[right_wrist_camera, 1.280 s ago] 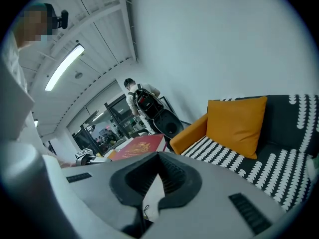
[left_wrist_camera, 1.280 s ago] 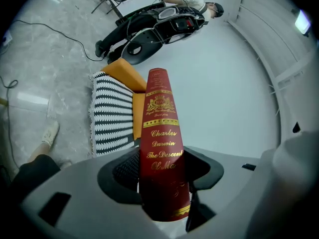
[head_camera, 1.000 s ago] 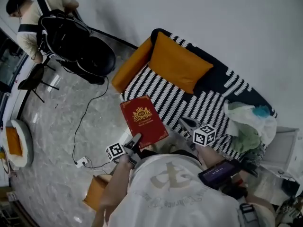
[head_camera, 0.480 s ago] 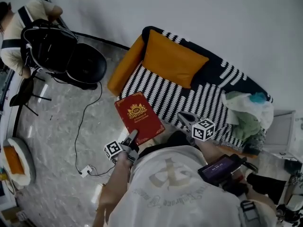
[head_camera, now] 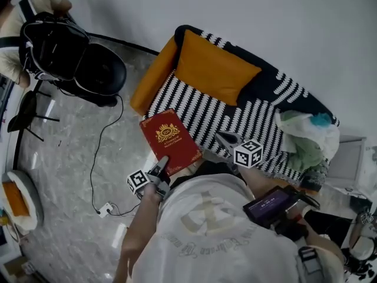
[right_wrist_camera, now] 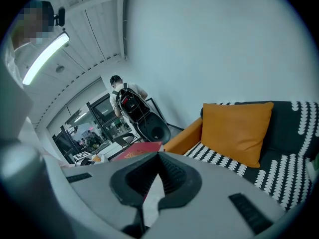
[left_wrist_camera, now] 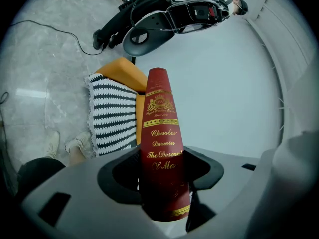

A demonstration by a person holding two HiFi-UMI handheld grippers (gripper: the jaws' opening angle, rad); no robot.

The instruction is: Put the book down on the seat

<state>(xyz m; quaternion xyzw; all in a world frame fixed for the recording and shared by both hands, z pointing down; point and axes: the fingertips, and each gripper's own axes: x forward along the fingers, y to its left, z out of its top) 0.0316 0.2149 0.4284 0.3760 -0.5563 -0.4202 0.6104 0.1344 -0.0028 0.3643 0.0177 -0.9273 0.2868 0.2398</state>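
From the head view, looks steeply down from high above onto the striped sofa [head_camera: 200,114] and floor [head_camera: 70,175]. From the left gripper view, looks close along the red book [left_wrist_camera: 162,133] toward the sofa's end. From the right gripper view, faces the orange cushion [right_wrist_camera: 239,131], low and near. Shares sofa and book across all three.

- Book [head_camera: 169,139]: near corner covered by the left gripper [head_camera: 162,163]. Lettering under the crest is too small to read in the head view. The foot of the spine is lost in shadow between the jaws in the left gripper view. Only a red sliver shows in the right gripper view.
- Person [head_camera: 44,3]: cut by the top-left edge, mostly behind a black backpack [head_camera: 56,40].
- Sofa [head_camera: 235,119]: front edge hidden by the wearer's shirt [head_camera: 218,229].
- Round bed [head_camera: 20,196]: cut by the left edge.
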